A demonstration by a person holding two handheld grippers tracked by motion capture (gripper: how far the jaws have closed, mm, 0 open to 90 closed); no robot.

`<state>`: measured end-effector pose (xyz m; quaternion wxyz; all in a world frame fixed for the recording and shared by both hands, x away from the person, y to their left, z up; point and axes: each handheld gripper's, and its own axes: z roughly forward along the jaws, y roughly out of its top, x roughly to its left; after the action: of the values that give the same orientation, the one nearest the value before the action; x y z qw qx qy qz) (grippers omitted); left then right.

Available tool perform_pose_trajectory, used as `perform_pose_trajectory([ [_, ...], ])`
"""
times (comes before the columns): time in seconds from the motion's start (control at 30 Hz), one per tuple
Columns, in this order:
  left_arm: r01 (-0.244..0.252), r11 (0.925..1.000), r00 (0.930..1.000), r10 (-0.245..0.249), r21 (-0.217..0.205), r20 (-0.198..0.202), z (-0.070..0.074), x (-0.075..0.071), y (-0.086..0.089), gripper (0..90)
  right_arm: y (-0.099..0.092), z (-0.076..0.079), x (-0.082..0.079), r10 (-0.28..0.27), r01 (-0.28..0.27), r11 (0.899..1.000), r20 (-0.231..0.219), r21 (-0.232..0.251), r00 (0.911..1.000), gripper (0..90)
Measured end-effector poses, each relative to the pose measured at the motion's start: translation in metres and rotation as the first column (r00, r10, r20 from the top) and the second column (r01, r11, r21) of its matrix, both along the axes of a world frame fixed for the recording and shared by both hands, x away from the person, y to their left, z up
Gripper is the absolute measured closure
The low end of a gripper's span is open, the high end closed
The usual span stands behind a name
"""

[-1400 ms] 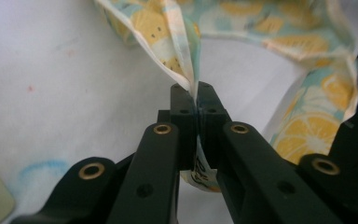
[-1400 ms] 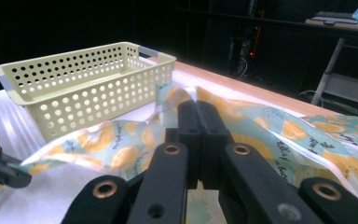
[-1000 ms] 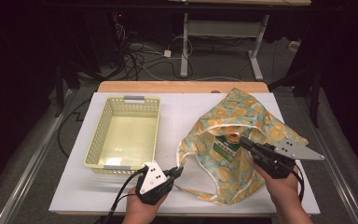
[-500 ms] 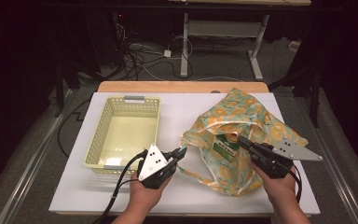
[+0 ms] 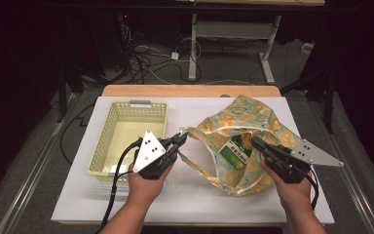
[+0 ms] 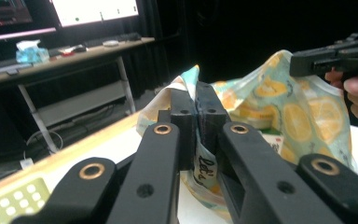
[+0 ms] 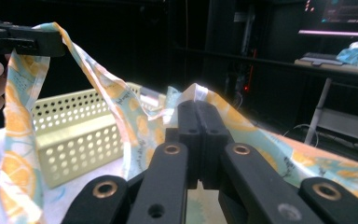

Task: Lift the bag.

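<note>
Fingers of the left gripper [image 5: 181,138] are clamped on a handle strap of the cloth bag [image 5: 253,124]; fingers of the right gripper [image 5: 254,142] pinch its rim. Held apart, they spread the mouth. The bag, soft and lemon-printed, lies right of the perforated plastic basket [image 5: 108,134]; a green packet [image 5: 235,150] sits inside.

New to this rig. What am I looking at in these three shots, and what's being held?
A person holds a hand-held claw in each hand; there is no robot arm. The high view looks down on the table. The other two views ride on the claws, looking along their black jaws. On the table lie a yellow basket and an orange-print cloth bag with a green packet inside. The left claw is shut on a bag handle; the right claw pinches the bag's rim, so the mouth is spread between them.
</note>
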<state>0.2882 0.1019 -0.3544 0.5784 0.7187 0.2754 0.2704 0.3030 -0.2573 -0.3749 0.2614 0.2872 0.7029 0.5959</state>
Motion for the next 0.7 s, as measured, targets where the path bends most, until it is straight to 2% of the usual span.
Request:
perform_pose_trajectory([
  [0.03, -0.004, 1.0, 0.9999, 0.004, -0.001, 0.01, 0.004, 0.002, 0.0, 86.1, 0.0, 0.002, 0.001, -0.004, 0.004, 1.0, -0.004, 0.005, 1.0, 90.0],
  [0.2, -0.021, 0.9998, 0.9973, 0.021, -0.004, 0.071, 0.032, 0.012, 0.0, 86.1, 0.001, 0.019, 0.007, -0.027, 0.025, 0.999, 0.045, 0.037, 0.9986, 90.0],
  [0.3, -0.028, 0.9996, 0.9922, 0.028, -0.002, 0.121, 0.054, 0.018, -0.001, 86.1, 0.002, 0.033, 0.015, -0.042, 0.038, 0.998, 0.08, 0.049, 0.9959, 90.0],
  [0.4, -0.035, 0.9994, 0.9853, 0.034, 0.004, 0.167, 0.078, 0.025, -0.004, 86.1, 0.0, 0.051, 0.022, -0.064, 0.054, 0.994, 0.11, 0.09, 0.9919, 90.0],
  [0.57, -0.043, 0.9991, 0.9734, 0.044, -0.009, 0.225, 0.113, 0.035, -0.007, 86.1, -0.011, 0.087, 0.031, -0.129, 0.104, 0.982, 0.16, 0.156, 0.9786, 90.0],
  [0.7, -0.049, 0.9985, 0.9649, 0.054, -0.026, 0.257, 0.136, 0.041, -0.009, 86.1, -0.027, 0.115, 0.034, -0.195, 0.15, 0.964, 0.2, 0.218, 0.9603, 90.0],
])
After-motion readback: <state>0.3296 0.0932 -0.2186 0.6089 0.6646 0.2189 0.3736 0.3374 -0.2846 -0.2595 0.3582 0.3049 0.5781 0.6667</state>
